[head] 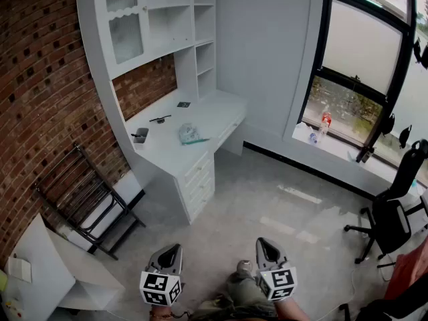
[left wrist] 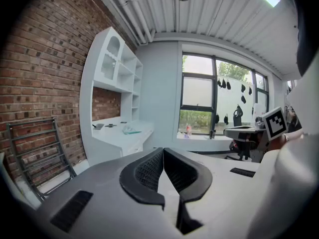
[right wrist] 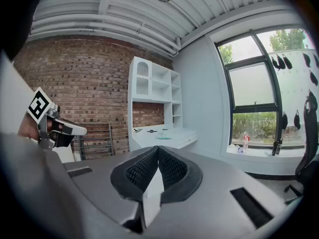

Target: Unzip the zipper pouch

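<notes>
A clear pouch (head: 190, 136) with a teal zipper lies on the white desk (head: 207, 122) across the room; it shows small in the left gripper view (left wrist: 130, 130) and in the right gripper view (right wrist: 162, 137). My left gripper (head: 172, 252) is at the bottom of the head view, shut and empty, far from the desk. My right gripper (head: 266, 246) is beside it, also shut with nothing between its jaws. In the left gripper view my left gripper (left wrist: 163, 151) points toward the desk and window. In the right gripper view my right gripper (right wrist: 158, 148) does the same.
A dark phone-like object (head: 140, 135), a pen (head: 160, 118) and a small dark square (head: 183, 104) also lie on the desk. A folding rack (head: 83, 199) leans against the brick wall. An office chair (head: 394, 209) stands at the right. Bottles (head: 322, 126) sit on the window sill.
</notes>
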Action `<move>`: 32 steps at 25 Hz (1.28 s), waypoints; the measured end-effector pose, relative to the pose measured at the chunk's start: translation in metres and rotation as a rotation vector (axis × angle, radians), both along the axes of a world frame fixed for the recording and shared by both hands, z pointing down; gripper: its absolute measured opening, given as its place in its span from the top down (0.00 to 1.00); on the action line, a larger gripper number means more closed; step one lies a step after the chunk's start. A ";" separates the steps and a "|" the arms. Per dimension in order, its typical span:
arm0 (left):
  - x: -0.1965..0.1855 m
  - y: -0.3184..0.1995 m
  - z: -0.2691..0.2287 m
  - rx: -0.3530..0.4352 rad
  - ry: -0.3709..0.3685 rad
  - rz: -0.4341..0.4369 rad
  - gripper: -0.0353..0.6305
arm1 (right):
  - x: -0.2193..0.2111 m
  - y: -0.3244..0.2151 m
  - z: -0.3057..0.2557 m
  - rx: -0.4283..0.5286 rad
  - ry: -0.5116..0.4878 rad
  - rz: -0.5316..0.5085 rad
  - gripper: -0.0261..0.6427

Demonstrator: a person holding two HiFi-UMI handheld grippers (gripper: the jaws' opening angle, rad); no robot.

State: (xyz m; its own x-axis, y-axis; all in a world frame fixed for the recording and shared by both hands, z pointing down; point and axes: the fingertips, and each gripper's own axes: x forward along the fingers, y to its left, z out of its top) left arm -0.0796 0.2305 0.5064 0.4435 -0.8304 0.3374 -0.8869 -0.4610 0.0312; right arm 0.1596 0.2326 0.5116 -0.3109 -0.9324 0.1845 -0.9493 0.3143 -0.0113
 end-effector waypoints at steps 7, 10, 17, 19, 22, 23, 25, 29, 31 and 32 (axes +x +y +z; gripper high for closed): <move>0.004 -0.004 0.000 -0.007 -0.005 0.004 0.94 | 0.001 -0.003 0.005 -0.019 -0.004 -0.002 0.96; 0.002 -0.003 0.003 -0.013 -0.009 0.004 0.94 | -0.002 -0.006 0.005 -0.017 -0.005 -0.010 0.96; -0.002 -0.005 0.003 -0.014 -0.010 -0.010 0.94 | -0.001 -0.008 0.006 -0.019 -0.004 -0.015 0.96; -0.001 -0.007 0.003 -0.015 -0.009 -0.008 0.94 | -0.001 -0.010 0.006 -0.019 -0.003 -0.015 0.96; 0.000 -0.007 0.004 -0.018 -0.006 -0.007 0.94 | 0.000 -0.011 0.006 -0.020 -0.002 -0.013 0.96; 0.000 -0.007 0.004 -0.018 -0.006 -0.005 0.94 | 0.000 -0.011 0.006 -0.018 -0.003 -0.011 0.96; 0.000 -0.006 0.004 -0.017 -0.004 0.005 0.94 | 0.001 -0.011 0.004 -0.010 -0.011 -0.002 0.96; 0.001 -0.006 0.005 -0.009 0.000 0.010 0.94 | 0.004 -0.013 0.002 0.008 -0.057 0.022 0.96; 0.000 -0.006 0.005 -0.001 -0.001 0.000 0.94 | 0.005 -0.014 0.002 0.010 -0.059 0.024 0.96; -0.001 -0.006 0.005 0.002 0.002 -0.003 0.94 | 0.004 -0.014 0.003 0.010 -0.056 0.020 0.96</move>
State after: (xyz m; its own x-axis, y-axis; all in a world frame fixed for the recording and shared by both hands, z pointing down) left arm -0.0805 0.2249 0.5110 0.4415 -0.8325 0.3347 -0.8882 -0.4583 0.0318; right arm 0.1641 0.2189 0.5145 -0.3019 -0.9401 0.1585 -0.9533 0.2958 -0.0615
